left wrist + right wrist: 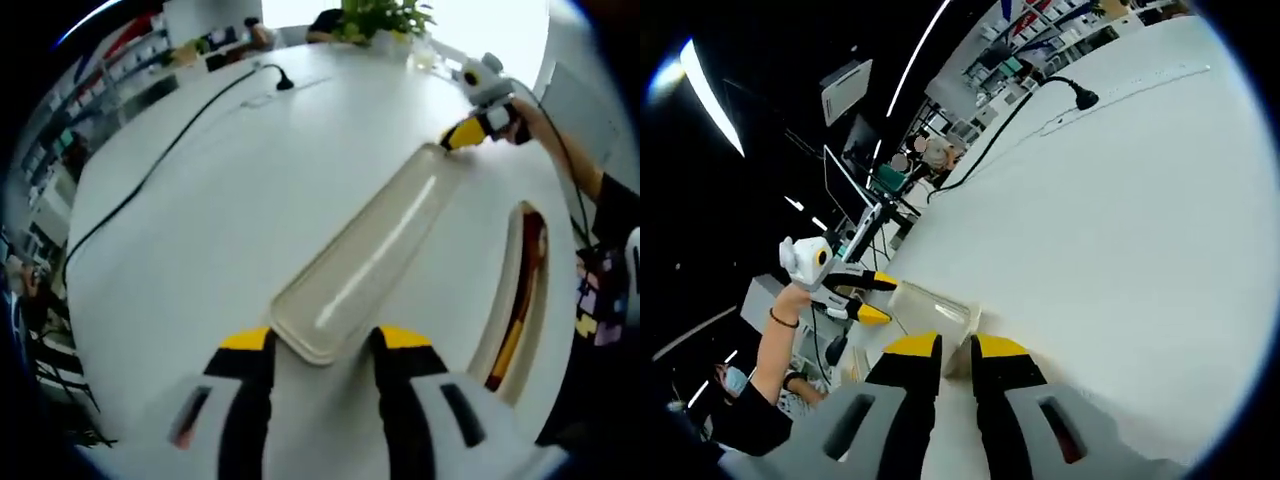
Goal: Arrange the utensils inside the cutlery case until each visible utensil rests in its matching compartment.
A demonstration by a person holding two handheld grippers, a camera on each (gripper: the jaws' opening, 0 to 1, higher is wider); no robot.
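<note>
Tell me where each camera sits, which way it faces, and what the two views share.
Left gripper view: rides the left gripper, looking along a long cream lid on the white table; its jaws straddle the lid's near end. The right gripper and a person's hand are at the far end; the case lies beside.
Right gripper view: rides the right gripper, jaws nearly closed on the lid's end, facing the left gripper and arm.
Shared: lid, table, black cable.
</note>
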